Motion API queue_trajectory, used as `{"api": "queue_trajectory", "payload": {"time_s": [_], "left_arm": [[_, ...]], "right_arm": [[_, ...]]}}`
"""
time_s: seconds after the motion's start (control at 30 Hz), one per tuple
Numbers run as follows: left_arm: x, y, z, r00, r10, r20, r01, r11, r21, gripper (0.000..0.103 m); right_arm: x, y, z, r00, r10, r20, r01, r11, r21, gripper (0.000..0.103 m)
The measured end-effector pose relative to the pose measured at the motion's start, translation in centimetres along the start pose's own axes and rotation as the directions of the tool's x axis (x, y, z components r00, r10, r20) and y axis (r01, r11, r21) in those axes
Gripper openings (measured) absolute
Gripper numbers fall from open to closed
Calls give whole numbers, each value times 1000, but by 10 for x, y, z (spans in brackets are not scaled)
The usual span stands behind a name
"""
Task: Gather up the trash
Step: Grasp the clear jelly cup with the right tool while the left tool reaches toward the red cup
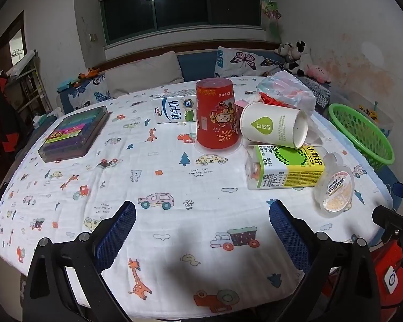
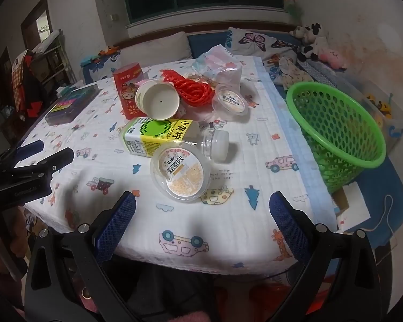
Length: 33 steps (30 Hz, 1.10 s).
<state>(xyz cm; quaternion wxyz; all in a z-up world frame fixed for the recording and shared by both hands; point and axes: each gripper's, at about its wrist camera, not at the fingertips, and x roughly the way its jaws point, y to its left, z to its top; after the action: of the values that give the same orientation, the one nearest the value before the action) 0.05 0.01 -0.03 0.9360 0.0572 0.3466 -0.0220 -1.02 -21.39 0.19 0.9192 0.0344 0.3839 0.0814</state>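
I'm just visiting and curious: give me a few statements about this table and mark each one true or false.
1. The red cup stands upside down. True.
2. The white paper cup stands upright. False: it lies on its side, resting on the juice bottle.
3. The green basket is full of rubbish. False: it looks empty.
4. Both the left gripper and right gripper are open and hold nothing. True.
5. The milk carton lies behind the red cup. True.
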Motion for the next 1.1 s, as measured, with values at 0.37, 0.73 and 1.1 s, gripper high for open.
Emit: {"api": "queue_trajectory", "payload": {"time_s": [0.37, 0.73, 1.1], "left_arm": [[9, -1, 0, 1000, -5, -4, 5, 1000, -1, 97], [15, -3, 6, 1000, -2, -12, 2, 1000, 1, 97], [31, 0, 23, 999, -4, -41, 4, 1000, 5, 97]], "right_arm": [[5, 0, 5, 1000, 10, -5, -10, 1000, -1, 98], [14, 1, 12, 1000, 25, -18, -25, 1000, -7, 98], [36, 7, 18, 996, 59, -60, -60, 998, -17, 95]]}}
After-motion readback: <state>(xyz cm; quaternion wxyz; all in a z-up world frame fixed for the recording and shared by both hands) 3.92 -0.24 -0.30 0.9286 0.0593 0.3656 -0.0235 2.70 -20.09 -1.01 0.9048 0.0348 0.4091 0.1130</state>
